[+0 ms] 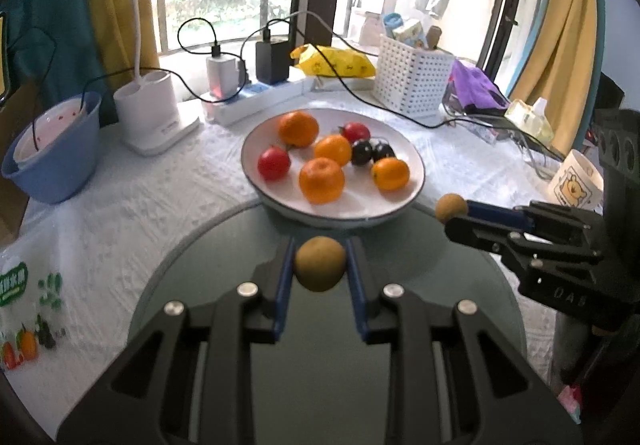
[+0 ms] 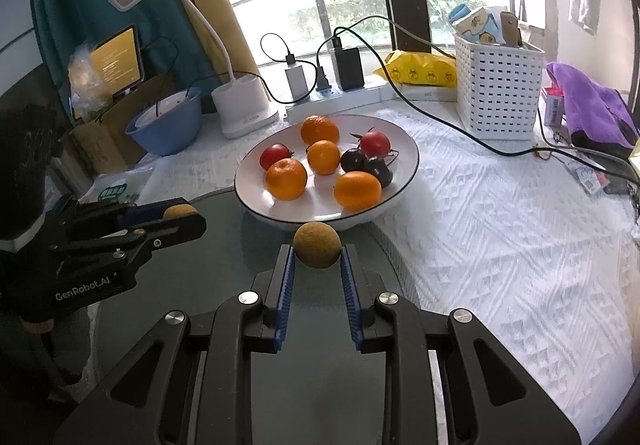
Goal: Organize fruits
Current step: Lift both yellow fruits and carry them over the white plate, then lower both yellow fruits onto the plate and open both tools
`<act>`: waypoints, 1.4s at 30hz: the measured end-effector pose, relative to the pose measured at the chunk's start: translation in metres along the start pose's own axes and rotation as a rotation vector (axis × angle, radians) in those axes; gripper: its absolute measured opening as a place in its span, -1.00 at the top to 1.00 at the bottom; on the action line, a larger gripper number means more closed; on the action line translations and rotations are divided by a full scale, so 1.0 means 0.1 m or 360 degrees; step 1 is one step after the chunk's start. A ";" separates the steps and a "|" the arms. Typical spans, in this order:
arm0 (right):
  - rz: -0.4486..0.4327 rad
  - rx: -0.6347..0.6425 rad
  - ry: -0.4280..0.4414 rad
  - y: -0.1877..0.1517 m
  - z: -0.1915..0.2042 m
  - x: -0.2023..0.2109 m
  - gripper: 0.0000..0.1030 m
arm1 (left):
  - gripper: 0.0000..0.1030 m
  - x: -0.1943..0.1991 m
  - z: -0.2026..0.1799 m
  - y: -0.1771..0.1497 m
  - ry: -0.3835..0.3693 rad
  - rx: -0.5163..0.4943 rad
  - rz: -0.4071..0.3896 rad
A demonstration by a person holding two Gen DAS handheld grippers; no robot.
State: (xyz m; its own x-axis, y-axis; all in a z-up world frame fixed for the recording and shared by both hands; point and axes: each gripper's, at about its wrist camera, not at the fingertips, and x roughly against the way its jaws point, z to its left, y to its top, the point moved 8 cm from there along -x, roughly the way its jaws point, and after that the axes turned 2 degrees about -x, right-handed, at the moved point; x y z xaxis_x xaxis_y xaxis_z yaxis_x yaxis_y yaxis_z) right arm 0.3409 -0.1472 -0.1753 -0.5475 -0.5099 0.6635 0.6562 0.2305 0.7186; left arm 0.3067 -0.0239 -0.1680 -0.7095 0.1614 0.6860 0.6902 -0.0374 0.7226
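Pictured: a white plate (image 1: 416,165) on a lace-covered table (image 2: 500,225), loaded with four oranges (image 1: 321,180), two tomatoes (image 1: 273,163) and two dark plums (image 1: 362,151). Just before its near rim, left gripper (image 1: 320,265) clamped on one brown longan (image 1: 320,263), right gripper (image 2: 317,251) clamped on another longan (image 2: 317,245).

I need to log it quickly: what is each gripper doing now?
Left gripper: shut on a brown fruit.
Right gripper: shut on another brown fruit.
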 end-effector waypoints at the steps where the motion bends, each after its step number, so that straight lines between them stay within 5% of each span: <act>1: 0.0001 0.0002 0.0000 0.02 0.00 -0.01 0.50 | 0.48 -0.01 0.00 0.01 -0.0002 -0.0001 -0.0001; 42: 0.0068 0.0018 0.0013 0.36 -0.07 -0.52 0.50 | 0.38 -0.56 0.27 0.48 -0.0014 0.0028 -0.0008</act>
State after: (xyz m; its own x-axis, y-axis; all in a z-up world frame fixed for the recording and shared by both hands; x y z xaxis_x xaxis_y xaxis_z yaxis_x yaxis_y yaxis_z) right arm 0.3963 -0.1189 -0.1855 -0.5145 -0.5062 0.6921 0.6732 0.2615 0.6917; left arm 0.3834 -0.0084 -0.1742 -0.7117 0.1702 0.6816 0.6891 -0.0193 0.7244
